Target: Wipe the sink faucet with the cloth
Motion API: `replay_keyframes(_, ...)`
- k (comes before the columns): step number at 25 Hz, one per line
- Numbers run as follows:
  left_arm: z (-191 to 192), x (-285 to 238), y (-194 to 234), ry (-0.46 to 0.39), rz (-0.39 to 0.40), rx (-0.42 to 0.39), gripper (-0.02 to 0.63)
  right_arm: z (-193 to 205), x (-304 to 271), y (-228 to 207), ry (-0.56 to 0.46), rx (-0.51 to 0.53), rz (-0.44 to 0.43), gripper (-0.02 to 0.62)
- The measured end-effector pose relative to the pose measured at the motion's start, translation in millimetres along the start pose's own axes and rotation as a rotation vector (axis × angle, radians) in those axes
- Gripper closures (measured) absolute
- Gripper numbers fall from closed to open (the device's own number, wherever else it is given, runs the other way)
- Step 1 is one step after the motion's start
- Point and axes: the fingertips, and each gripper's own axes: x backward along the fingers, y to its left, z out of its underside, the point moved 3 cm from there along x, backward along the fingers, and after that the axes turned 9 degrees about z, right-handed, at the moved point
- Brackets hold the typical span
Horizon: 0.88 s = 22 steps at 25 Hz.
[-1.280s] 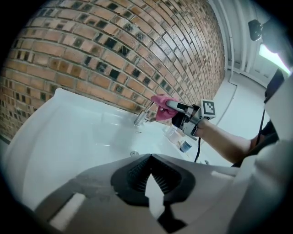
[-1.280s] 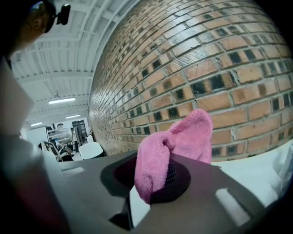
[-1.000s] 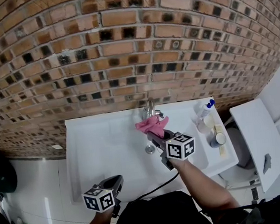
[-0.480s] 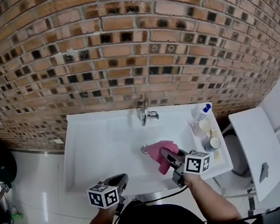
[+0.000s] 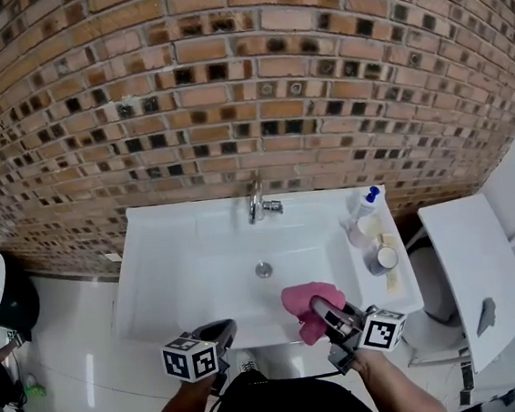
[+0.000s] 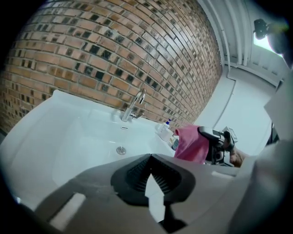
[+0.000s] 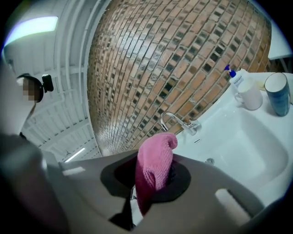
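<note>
The sink (image 5: pixel 150 230) basin lies open mid-frame; a bottle (image 5: pixel 361 210) and cup (image 5: pixel 384 258) crowd its right rim. The right tool (image 5: pixel 324 311) is clamped on the pink cloth (image 5: pixel 302 302) over the sink's front edge, lower centre. The left tool (image 5: pixel 219 331) — jaws together, empty — sits lower left. A second ago the cloth lay on the faucet (image 5: pixel 255 201) — now it is well apart from it

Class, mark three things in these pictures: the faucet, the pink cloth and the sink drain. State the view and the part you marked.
faucet (image 5: pixel 255 204), head view, on its chrome spout.
pink cloth (image 7: pixel 155 160), right gripper view, on its bunched upper fold.
drain (image 5: pixel 263 269), head view, on its metal centre.
</note>
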Motion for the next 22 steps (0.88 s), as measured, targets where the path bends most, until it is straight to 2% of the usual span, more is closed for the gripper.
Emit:
replay_keyframes(3,2,4,-3,-0.015,-0.024,0.005,0.601,7,16,6,0.002,0.001,-0.026,0.548)
replay_keyframes(12,17,6,-17,-0.025,-0.052,0.008,0.601,35,48,-1,0.051,0.046,-0.012,0.548)
replay_keyframes(22,19,4,-28,-0.038,-0.064,-0.002,0.601,38,54,1,0.055,0.074,-0.036,0.549)
